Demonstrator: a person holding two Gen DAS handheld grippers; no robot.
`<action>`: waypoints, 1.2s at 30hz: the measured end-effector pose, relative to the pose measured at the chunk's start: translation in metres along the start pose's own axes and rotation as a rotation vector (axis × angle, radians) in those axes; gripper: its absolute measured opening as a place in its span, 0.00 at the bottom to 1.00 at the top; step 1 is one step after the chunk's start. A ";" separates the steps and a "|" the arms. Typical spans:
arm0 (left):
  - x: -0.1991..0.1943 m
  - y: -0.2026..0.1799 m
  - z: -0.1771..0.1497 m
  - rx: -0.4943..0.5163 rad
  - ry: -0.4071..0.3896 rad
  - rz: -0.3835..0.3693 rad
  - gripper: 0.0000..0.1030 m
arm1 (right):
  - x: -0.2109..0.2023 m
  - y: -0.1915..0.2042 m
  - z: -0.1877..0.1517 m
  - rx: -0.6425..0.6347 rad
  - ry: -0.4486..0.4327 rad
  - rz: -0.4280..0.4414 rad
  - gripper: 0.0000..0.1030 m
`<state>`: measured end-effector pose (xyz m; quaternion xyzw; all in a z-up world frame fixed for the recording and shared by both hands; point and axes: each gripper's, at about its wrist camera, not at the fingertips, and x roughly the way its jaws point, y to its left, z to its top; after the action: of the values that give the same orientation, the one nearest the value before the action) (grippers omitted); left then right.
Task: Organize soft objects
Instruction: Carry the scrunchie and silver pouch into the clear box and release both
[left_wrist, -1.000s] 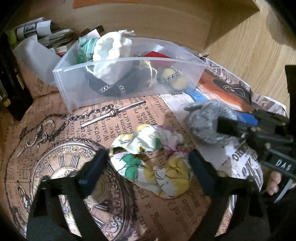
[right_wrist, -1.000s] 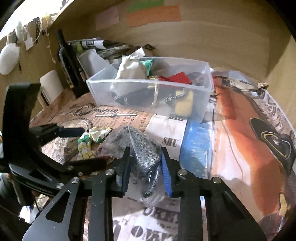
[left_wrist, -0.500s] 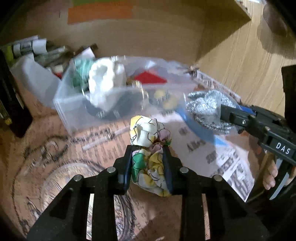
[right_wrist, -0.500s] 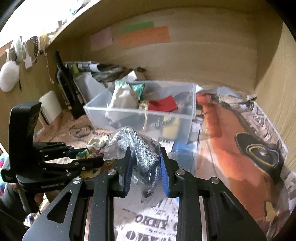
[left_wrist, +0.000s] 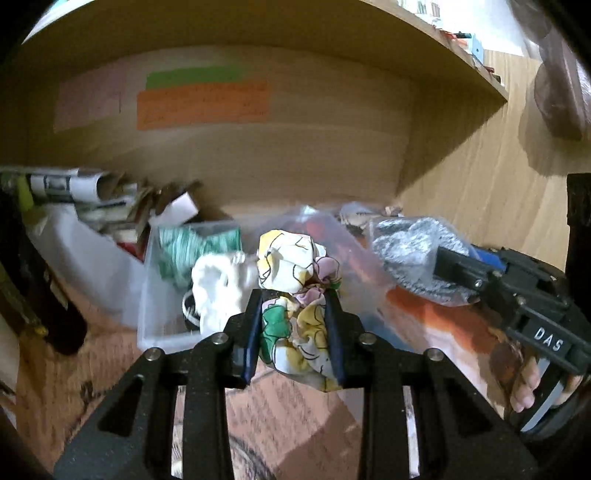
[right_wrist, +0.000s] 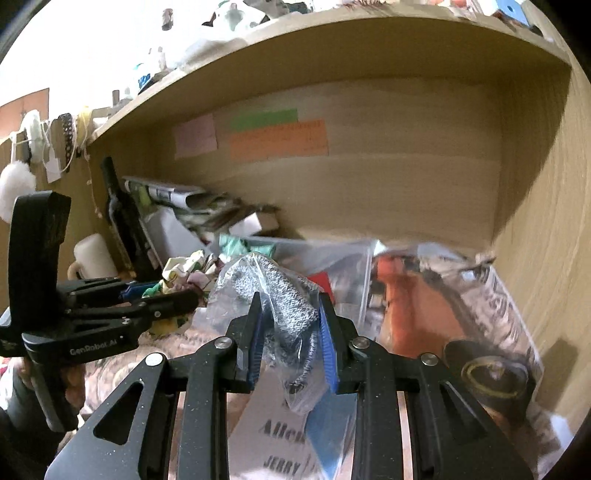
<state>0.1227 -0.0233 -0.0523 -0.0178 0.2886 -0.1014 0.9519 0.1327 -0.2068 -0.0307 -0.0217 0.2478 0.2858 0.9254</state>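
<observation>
Floral fabric, yellow/green/white, a bunched scrunchie (left_wrist: 295, 295), sits clamped between the fingers of your left hand-held gripper (left_wrist: 295, 334) at centre-bottom of the left wrist view, held up off the counter (left_wrist: 66, 373). Your right hand-held gripper (right_wrist: 291, 343) is closed on a clear plastic bag w/ a grey knit item (right_wrist: 273, 295) inside; bag hangs between the blue pads at lower centre of the right wrist view. In the left view that same bag shows at mid-right, just beside the scrunchie, not touching as far as you can see. Behind both, centre frame, is the clear plastic bin (left_wrist: 155, 295) holding a white cloth (left_wrist: 218, 288), a green knit piece (left_wrist: 181, 247) and something red. Printed paper (right_wrist: 280, 439) covers the counter below. Dark bottle (right_wrist: 122, 221) stands at left in the right view, against the wood back wall w/ orange, green and pink notes (right_wrist: 277, 140).
</observation>
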 end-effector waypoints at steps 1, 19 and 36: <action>0.005 -0.001 0.005 0.002 0.001 0.001 0.29 | 0.003 -0.001 0.002 -0.002 -0.003 -0.003 0.24; 0.097 0.015 0.016 -0.008 0.157 0.023 0.31 | 0.089 -0.018 0.010 0.009 0.132 -0.071 0.24; 0.057 0.017 0.015 -0.024 0.058 0.028 0.59 | 0.092 -0.015 0.007 0.001 0.176 -0.071 0.44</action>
<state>0.1806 -0.0186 -0.0725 -0.0221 0.3174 -0.0850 0.9442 0.2099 -0.1707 -0.0694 -0.0552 0.3272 0.2497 0.9097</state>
